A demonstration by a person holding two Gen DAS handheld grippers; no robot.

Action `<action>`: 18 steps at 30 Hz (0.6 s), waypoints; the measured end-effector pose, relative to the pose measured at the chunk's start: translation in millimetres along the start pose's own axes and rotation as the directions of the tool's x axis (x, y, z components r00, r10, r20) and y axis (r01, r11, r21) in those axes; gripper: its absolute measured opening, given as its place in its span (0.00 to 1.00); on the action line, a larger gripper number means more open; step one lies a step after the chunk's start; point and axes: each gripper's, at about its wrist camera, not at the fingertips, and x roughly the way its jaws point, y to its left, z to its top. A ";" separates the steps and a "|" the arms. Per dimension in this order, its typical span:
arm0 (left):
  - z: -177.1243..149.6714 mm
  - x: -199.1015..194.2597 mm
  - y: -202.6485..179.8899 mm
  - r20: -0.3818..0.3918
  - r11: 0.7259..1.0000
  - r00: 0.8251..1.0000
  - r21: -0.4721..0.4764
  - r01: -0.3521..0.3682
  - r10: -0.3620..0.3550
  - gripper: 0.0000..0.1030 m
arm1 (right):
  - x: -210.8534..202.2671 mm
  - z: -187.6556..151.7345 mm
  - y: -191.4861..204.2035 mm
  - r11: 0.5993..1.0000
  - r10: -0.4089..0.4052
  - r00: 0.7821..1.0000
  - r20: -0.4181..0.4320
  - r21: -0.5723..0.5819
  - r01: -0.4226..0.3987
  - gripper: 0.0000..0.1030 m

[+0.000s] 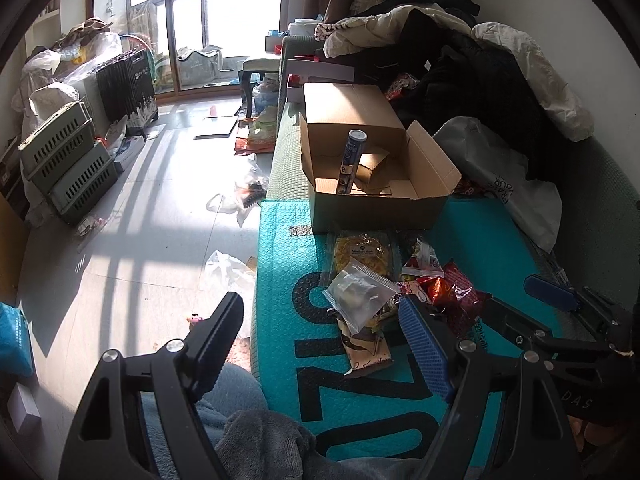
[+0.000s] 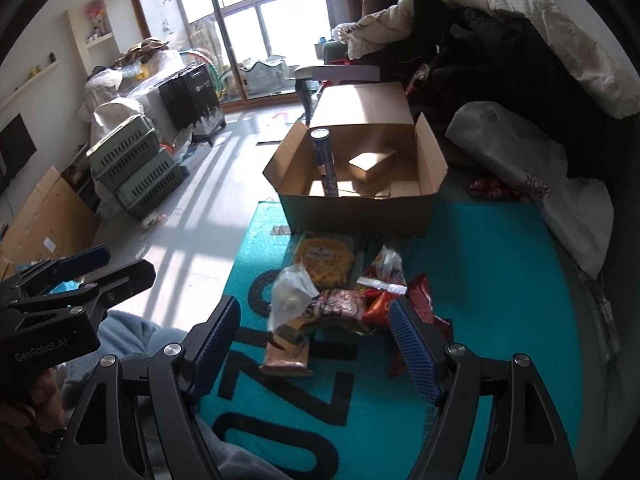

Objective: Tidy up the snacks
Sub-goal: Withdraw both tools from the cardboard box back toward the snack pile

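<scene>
Both my left gripper [image 1: 324, 344] and right gripper [image 2: 316, 344] gape empty above the mid-frame snack pile [image 2: 332, 296], so overlapping packets might snag together.

Sunlight falls through the tall paned window [image 1: 224, 12] onto the pale tiled floor [image 1: 132, 208]. Stacked green slotted plastic crates [image 1: 68, 160] sit by the wall, near a black ribbed box [image 1: 126, 80]. Dark and cream clothes [image 2: 500, 40] are heaped on the sofa, a white plastic bag [image 2: 532, 184] beside them.

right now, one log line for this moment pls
left gripper open, empty | right gripper open, empty | snack pile on teal mat | box open
</scene>
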 end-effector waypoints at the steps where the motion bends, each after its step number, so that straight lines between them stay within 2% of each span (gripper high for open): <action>1: -3.1 3.6 -0.1 -0.011 1.000 1.000 -0.003 0.000 0.000 0.77 | 2.8 -3.1 -1.3 1.000 -0.003 1.000 -0.008 0.000 0.003 0.75; 10: -24.1 34.4 0.9 -0.107 0.999 0.994 -0.033 0.010 -0.013 0.77 | 30.8 -26.8 -8.7 1.000 -0.016 0.997 -0.076 0.003 0.016 0.75; 18: -38.0 53.6 9.1 -0.166 0.999 0.986 -0.031 -0.039 0.033 0.77 | 61.0 -42.1 -4.6 1.000 -0.006 0.991 -0.137 -0.020 0.004 0.75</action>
